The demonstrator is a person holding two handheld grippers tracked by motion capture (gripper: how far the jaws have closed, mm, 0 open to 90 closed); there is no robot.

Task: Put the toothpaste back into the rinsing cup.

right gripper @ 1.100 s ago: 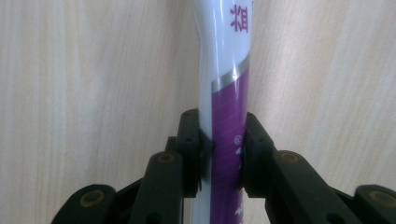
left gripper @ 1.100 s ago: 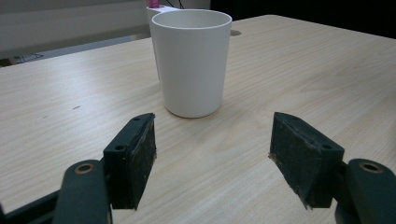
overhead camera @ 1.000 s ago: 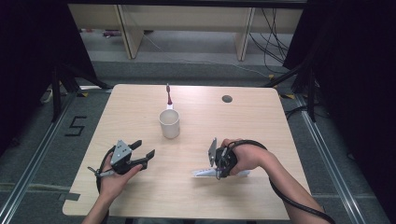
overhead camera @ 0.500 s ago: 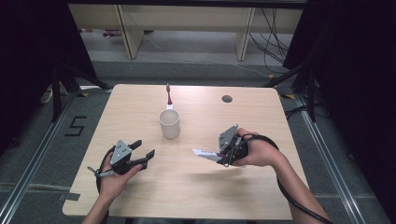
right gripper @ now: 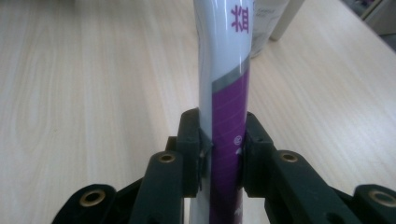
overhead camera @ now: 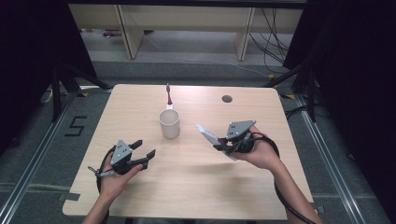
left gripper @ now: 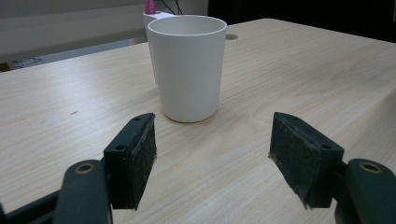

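Plainly, what mattered was where the tube (overhead camera: 208,134) lay with respect to the white cup (overhead camera: 169,123). We held it in the right hand-held gripper (overhead camera: 223,143), whose jaws were clamped flat on its purple lower part, as the right gripper view showed (right gripper: 227,140). Seen from the high view, the tube stood just to the right of the cup, clear of the table (overhead camera: 196,186), and apart from the cup's wall. Its long axis ran from the jaws up and toward the cup, so its white free end pointed at the cup's rim side rather than away from it. Whether that end was the cap or the crimped tail we could not tell; the print was too blurred.

Our left hand-held gripper (overhead camera: 144,149) sat on the cup's near left, jaws spread wide and holding nothing, and its own camera looked straight at the cup (left gripper: 188,65) standing upright ahead, between the two pads. A toothbrush (overhead camera: 168,95) lay just behind the cup, on its far side.

We judged the right hand the nearer one for the coming move: the tube needed to travel only a short way leftward, then tilt upright over the cup's open mouth. The left could steady the cup.
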